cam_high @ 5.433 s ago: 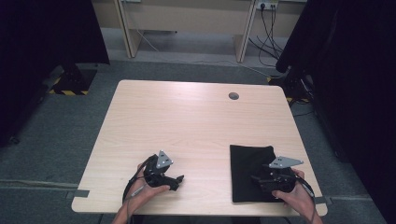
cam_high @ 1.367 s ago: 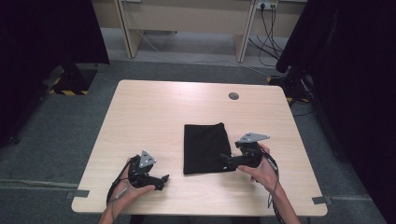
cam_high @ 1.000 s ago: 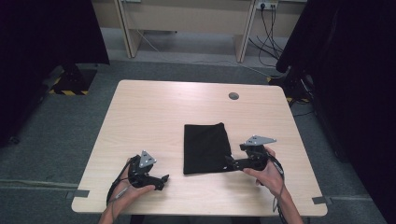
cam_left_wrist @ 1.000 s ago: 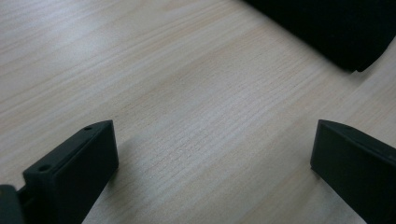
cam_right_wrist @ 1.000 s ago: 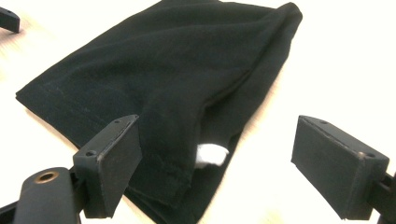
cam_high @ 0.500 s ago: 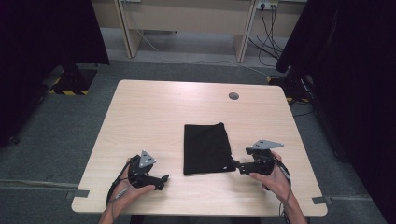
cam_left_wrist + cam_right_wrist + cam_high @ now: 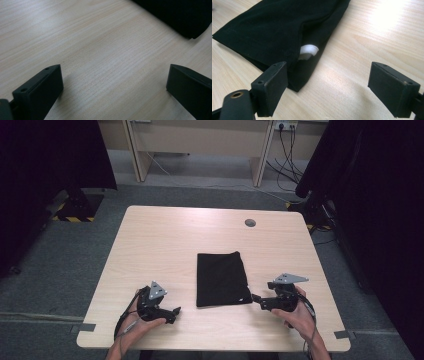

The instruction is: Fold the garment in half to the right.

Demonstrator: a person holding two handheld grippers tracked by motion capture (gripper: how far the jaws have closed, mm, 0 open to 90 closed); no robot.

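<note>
Folded black cloth rectangle (image 7: 222, 278), several soft layers thick, lying flat near the middle of the pale wooden desk (image 7: 170, 240), slightly toward the near edge. Small white label (image 7: 308, 51) peeking from between the layers at the near right corner.

Probably light and limp: no stiffness to speak of, likely to droop and unfold if lifted by one layer alone. Not fragile, not slippery on the wood grain, though apt to slide and bunch if pushed sideways. Thick folded edge a better purchase than the flat top, where pads would only skid over the fabric.

Right tongs (image 7: 256, 298) spread wide, nothing between the pads, held low just beside that near right corner and pointing at it; in the right gripper view one pad (image 7: 273, 82) sits right at the cloth's edge, touching or not hard to tell. Best grip, by judgement: all layers pinched together at this corner, label included.

Left tongs (image 7: 174, 312) also spread wide and empty, resting near the desk's front edge, well apart from the cloth, whose corner (image 7: 193, 27) lies ahead in the left gripper view.
</note>
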